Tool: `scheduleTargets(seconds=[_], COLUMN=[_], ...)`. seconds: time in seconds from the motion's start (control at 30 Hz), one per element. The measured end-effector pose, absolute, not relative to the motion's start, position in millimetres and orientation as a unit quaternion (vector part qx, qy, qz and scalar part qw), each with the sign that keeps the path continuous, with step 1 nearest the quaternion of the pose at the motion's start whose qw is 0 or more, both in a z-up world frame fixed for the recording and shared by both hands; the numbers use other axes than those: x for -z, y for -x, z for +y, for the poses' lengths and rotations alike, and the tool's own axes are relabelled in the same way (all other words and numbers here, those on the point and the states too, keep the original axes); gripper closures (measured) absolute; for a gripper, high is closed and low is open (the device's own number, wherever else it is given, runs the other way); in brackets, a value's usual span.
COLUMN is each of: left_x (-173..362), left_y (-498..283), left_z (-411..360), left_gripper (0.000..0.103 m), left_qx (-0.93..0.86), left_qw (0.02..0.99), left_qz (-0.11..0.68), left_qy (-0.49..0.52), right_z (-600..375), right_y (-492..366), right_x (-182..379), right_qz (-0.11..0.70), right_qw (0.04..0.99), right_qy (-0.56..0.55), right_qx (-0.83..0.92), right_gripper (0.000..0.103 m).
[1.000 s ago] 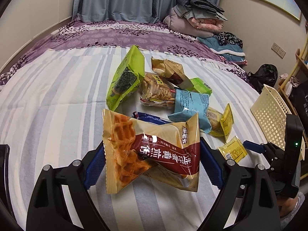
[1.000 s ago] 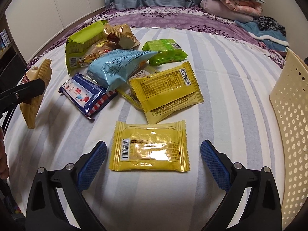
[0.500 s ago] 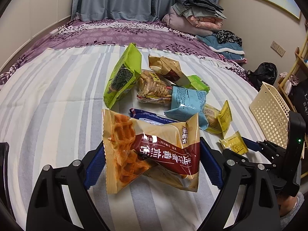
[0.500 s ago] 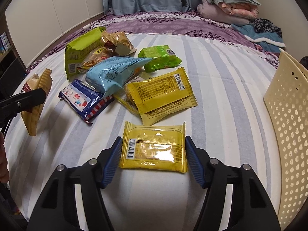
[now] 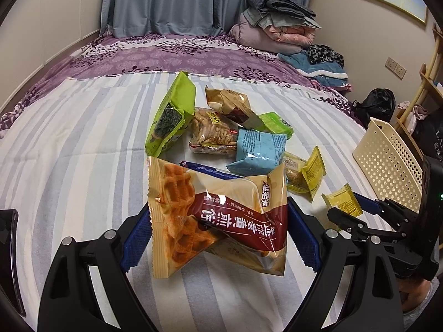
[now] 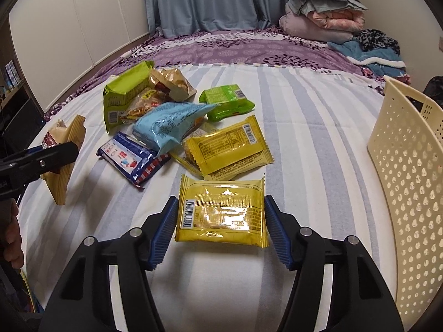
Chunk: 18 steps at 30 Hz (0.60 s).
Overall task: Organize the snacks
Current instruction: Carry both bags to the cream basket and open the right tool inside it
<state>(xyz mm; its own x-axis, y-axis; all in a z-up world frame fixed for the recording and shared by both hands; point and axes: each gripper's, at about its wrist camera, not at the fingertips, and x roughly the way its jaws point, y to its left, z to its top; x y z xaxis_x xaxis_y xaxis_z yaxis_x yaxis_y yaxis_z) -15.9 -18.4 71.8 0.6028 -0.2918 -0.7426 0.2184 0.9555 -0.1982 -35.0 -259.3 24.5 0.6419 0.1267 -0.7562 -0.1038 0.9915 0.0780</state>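
My left gripper [image 5: 218, 235] is shut on a tan and maroon waffle packet [image 5: 216, 215], held tilted above the striped bed sheet. My right gripper [image 6: 221, 229] is shut on a small yellow packet [image 6: 221, 210], its blue pads pressing both side edges, just above the sheet. The left wrist view shows that yellow packet [image 5: 342, 203] at the right, between the right gripper's fingers. The right wrist view shows the waffle packet [image 6: 63, 166] at the left edge. A cream perforated basket [image 6: 409, 166] stands to the right of the yellow packet.
A pile of snacks lies mid-bed: a light blue bag [image 6: 169, 124], a tall green pack [image 6: 124, 96], a dark blue packet [image 6: 133, 160], two yellow packets [image 6: 229, 146] and a small green pack [image 6: 227, 99]. Folded bedding [image 6: 321, 19] sits at the far end.
The right gripper's jaws went from wide open around the yellow packet to pressed on its sides, and the packet rose slightly off the sheet. The left gripper kept holding the waffle packet still.
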Motion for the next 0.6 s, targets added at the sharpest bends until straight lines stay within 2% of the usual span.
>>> scheduleTargets(seconds=[0.6], left_x=[-96], left_y=[35], left_z=[-35], left_gripper=[0.013], left_qx=[0.146], left_qw=[0.907], left_qz=[0.394], left_qy=[0.013], right_z=[-278], right_y=[62], right_x=[-70], right_qz=[0.357], right_qw=[0.932], right_qy=[-0.035], right_qx=[-0.055], right_gripper=[0.041])
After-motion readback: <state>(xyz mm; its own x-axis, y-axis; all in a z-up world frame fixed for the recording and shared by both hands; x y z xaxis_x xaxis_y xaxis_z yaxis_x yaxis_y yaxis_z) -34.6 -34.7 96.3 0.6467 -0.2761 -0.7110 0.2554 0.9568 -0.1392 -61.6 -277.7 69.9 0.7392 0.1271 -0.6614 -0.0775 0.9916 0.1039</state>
